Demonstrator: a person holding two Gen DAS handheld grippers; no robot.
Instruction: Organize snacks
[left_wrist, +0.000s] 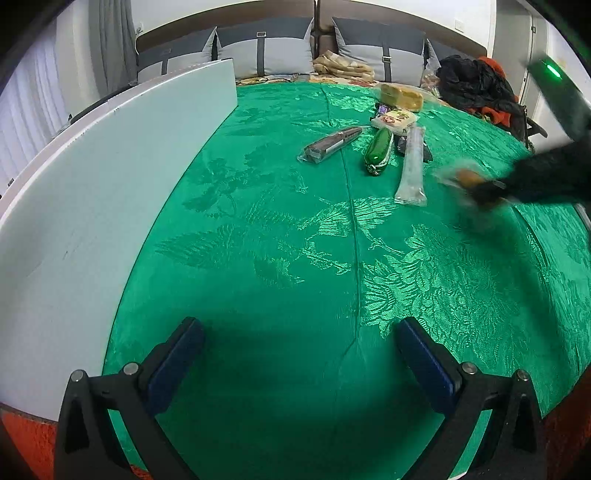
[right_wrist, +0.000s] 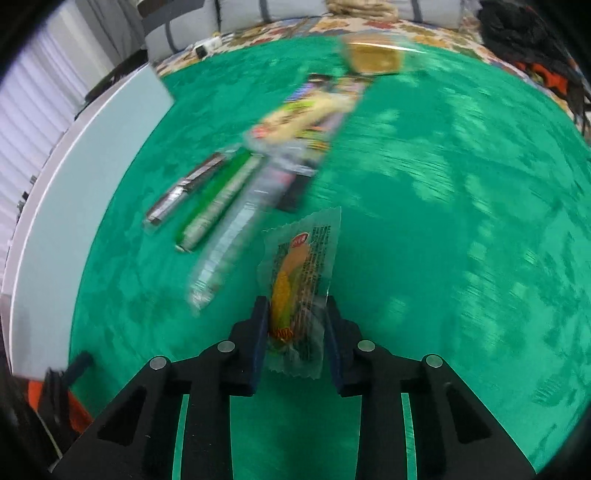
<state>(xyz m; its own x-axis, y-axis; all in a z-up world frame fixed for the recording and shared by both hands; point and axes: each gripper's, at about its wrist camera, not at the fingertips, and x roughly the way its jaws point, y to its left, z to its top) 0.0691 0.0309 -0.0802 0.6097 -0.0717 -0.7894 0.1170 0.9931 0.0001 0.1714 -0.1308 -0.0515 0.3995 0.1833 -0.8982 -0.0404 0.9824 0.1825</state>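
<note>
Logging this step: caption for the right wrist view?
Right gripper shut on clear corn packet above green cloth.

Home bedroom: pillows (left_wrist: 264, 48) on headboard (left_wrist: 229, 22), green bedspread (left_wrist: 295, 240), curtains (left_wrist: 110, 33).

The left wrist camera looks low across the green-clothed surface (left_wrist: 280, 229) toward the far cushions (left_wrist: 266, 48), the snack cluster (left_wrist: 388, 140) well ahead. The right wrist camera sits closer, angled down. Both views share the snacks (right_wrist: 258, 155) and white board (left_wrist: 110, 177).
</note>
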